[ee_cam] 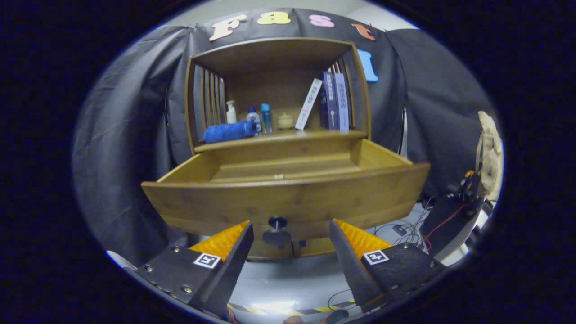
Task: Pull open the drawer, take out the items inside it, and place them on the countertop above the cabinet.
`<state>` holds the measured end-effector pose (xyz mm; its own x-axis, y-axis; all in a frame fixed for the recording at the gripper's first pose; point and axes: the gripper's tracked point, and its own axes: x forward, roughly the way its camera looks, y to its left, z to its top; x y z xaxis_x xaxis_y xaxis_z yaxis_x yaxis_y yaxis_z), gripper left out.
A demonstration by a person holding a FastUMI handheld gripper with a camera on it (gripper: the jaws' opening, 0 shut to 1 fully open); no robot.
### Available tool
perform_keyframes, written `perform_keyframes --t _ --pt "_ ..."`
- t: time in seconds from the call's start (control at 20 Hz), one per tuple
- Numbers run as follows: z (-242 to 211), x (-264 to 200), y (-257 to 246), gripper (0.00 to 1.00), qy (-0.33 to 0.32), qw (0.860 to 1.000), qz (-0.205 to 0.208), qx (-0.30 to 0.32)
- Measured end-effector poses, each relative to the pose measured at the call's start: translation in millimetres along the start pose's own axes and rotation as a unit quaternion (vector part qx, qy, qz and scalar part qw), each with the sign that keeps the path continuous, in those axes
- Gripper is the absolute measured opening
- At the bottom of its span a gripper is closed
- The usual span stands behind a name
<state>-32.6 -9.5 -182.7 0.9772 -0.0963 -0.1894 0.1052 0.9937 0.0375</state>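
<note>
- My claw [290, 231] is spread wide, with nothing pinched between the two fingers and both tips free in the air.
- Just ahead of the tips, in the gap between them, sits the round dark knob [277, 222] of the drawer [288, 200]; neither finger touches it.
- The drawer belongs to a wooden cabinet [276, 90] and stands pulled out toward me, its curved front panel spanning well past both fingers on either side.
- Looking over the front panel I see the bare wooden floor of the drawer; one small pale item [278, 177] lies near the front wall, in line with the middle of my claw. It is too small for me to tell what it is.
- Beyond the drawer, the countertop [315, 133] of the cabinet carries a row of things under an open wooden hutch.
- A rolled blue towel [228, 132] lies on its side beyond my left finger, at the front edge of the countertop.
- Behind the towel stands a white pump bottle [231, 112]; just right of it are a small white bottle with a blue cap [254, 118] and a slim blue bottle [266, 118].
- A small cream lidded jar [285, 120] stands straight ahead of the gap between my fingers, at the back of the countertop.
- A white book [308, 104] leans against a group of upright blue books [335, 101], beyond my right finger.
- Loose cables [411, 227] lie on the pale surface out past my right finger, below the drawer.
</note>
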Motion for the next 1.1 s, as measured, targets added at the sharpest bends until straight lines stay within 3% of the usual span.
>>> perform_keyframes --t 0.15,0.35,0.6,0.8,1.1 --pt "58.2 -21.9 9.7 0.99 -0.051 0.998 0.002 -0.032" --pt "132.5 -33.6 18.6 0.99 -0.070 0.997 -0.008 -0.044" --pt "211.7 -29.1 20.4 0.99 -0.091 0.996 -0.008 0.023" --pt "210.7 4.6 14.4 0.99 -0.043 0.998 -0.020 0.049" --pt "159.2 75.6 28.3 0.99 0.067 0.997 -0.023 0.001"
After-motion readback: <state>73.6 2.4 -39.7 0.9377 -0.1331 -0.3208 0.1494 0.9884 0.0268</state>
